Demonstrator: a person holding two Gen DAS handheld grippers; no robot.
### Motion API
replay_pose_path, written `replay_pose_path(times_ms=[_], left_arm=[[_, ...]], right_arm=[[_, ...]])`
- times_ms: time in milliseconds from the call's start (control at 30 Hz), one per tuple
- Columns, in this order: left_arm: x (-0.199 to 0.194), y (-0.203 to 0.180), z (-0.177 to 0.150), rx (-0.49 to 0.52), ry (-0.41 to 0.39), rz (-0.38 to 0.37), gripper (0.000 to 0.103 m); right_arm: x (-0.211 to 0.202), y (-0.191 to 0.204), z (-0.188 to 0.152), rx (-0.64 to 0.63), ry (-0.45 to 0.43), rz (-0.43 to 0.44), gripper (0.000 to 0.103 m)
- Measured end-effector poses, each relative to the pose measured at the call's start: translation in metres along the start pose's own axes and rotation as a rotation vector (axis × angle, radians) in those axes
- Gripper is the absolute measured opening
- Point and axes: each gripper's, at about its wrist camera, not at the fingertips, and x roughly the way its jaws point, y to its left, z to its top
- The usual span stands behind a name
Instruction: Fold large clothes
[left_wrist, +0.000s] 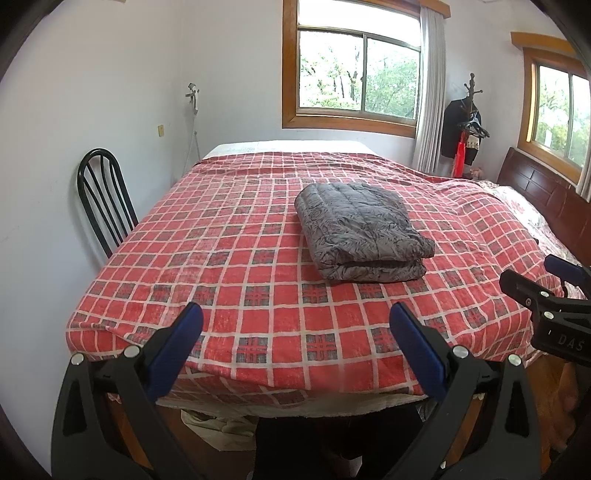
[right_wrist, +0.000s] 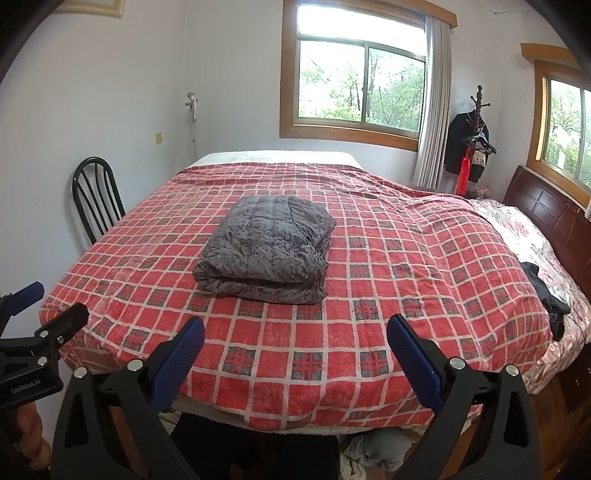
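Here, left gripper (left_wrist: 295, 325) and right gripper (right_wrist: 295, 332) both spread wide, empty, short of the folded grey garment (left_wrist: 360, 232).

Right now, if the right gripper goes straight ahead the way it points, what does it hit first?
Probably the red plaid blanket near the bed's front edge, short of the folded grey garment. The right gripper is open and empty, aimed slightly downward over the bed; depth is unclear.
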Motion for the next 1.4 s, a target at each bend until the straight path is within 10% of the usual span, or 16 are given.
replay_pose_path(times_ms=[1400], left_arm=[[0.0011,-0.0025,-0.0017,-0.003,0.007,0.007,0.100]], right_arm=[[0.0005,0.0018,0.0008,0.003,0.002,0.002,0.099]])
